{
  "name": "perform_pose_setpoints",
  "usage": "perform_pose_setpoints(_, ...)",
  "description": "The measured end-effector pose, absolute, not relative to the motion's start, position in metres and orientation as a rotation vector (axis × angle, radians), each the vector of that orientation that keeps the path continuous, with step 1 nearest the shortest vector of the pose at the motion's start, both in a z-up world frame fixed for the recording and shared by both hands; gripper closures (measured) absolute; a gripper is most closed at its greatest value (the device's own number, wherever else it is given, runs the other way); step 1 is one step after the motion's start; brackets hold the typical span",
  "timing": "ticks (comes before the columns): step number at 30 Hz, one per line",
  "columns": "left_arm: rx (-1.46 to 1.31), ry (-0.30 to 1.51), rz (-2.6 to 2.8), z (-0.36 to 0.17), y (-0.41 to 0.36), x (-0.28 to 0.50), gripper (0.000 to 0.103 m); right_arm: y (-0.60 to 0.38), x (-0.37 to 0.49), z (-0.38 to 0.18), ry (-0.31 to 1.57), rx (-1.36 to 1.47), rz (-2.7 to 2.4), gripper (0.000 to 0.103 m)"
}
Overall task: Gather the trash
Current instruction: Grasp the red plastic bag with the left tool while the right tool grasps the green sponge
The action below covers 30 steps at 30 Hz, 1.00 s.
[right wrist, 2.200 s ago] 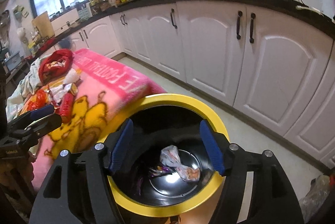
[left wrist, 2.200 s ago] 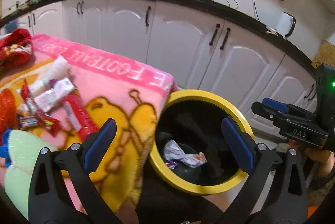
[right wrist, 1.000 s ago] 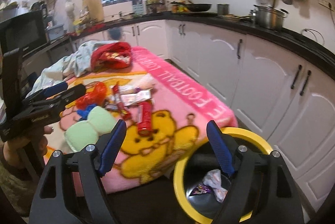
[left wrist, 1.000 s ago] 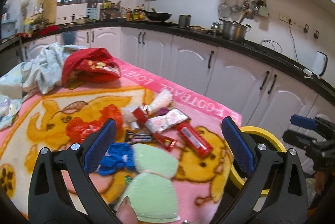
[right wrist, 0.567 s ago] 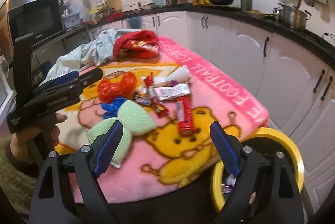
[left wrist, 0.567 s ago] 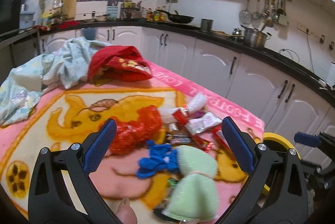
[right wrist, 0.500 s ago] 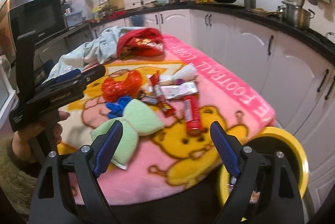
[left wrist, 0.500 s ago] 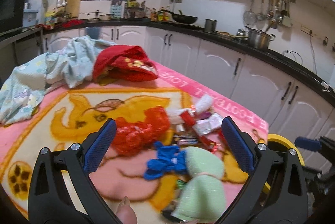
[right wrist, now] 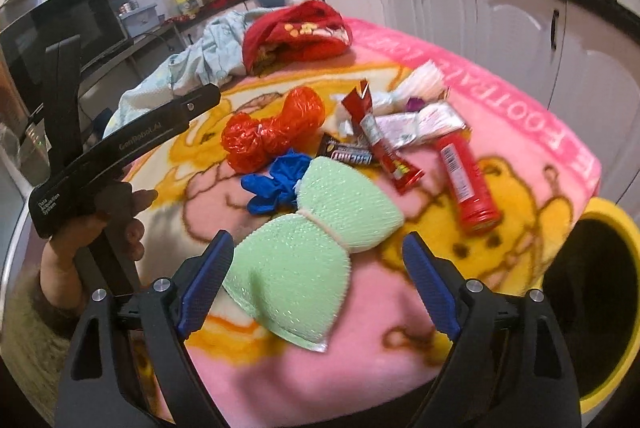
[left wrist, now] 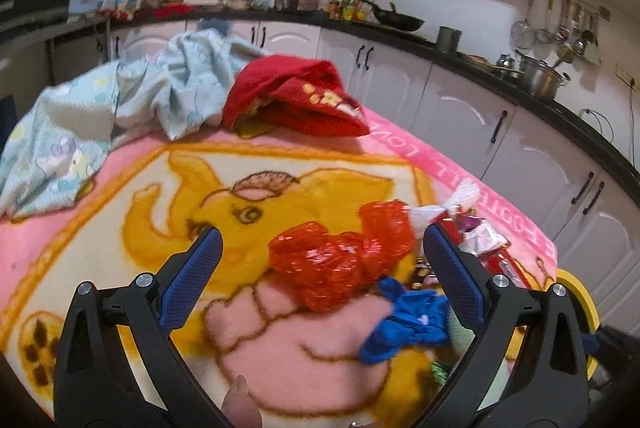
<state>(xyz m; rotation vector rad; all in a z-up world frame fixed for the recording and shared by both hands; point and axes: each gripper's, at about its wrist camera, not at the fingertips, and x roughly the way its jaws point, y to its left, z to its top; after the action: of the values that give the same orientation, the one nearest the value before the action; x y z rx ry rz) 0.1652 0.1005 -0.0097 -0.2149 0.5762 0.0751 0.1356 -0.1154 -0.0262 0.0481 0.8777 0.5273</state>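
1. Both hands are over the pink cartoon blanket (right wrist: pixel 520 95) going for more trash. The left gripper (left wrist: pixel 320 260) has its jaws spread wide with nothing pinched, and the crumpled orange-red plastic bag (left wrist: pixel 340 260) lies right between and just ahead of its fingertips, on the blanket and not touched yet.

2. The right gripper (right wrist: pixel 316 268) is also wide open and empty. The pale green foam net (right wrist: pixel 316 240) (the bow-shaped thing cinched in the middle) sits directly ahead of it, its near lobe reaching down between the blue pads.

3. Just beyond the green net is a scrunched blue glove (right wrist: pixel 276 179). Farther out ahead of the right gripper are a dark candy bar wrapper (right wrist: pixel 346 153), a long red sachet (right wrist: pixel 380 143), some white wrappers (right wrist: pixel 420 123) and a red tube (right wrist: pixel 466 179).

4. The yellow-rimmed bin (right wrist: pixel 612 224) is off to the right gripper's right, at the blanket's edge.

5. If it were me: centre the orange-red bag between the left pads and bite the bulky middle, not a loose flap, so it doesn't slither out.

6. For the green net I'd aim at the tied waist, since the lobes look squishy and could spring free. Keep the pads off the blanket fuzz too, or the whole cloth probably drags.
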Motion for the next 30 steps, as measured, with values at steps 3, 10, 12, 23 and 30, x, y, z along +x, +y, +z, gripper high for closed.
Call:
perform_pose_setpoints(3,-0.264,0.606,0.078,-0.019,0.113,0.175,0.011,-0.110,0.143,-0.033,0.914,0.076,0.508,0.019)
perform_pose_setpoints(10,-0.353,0.661,0.054,-0.039,0.127,0.194,0.011,-0.104,0.157,-0.047,0.987,0.155,0.484,0.019)
perform_pose_setpoints(12,-0.371,0.676,0.047,-0.044,0.128,0.199,0.011,-0.103,0.159,-0.052,1.005,0.173,0.482,0.019)
perform_pose_setpoints(23,-0.451,0.744,-0.018,-0.070,0.129,0.208,0.050,-0.109,0.162,-0.063,1.055,0.229,0.502,0.037)
perform_pose_setpoints(30,-0.423,0.729,-0.038,-0.063,0.127,0.199,0.091,-0.124,0.154,-0.046,1.008,0.203,0.523,0.038)
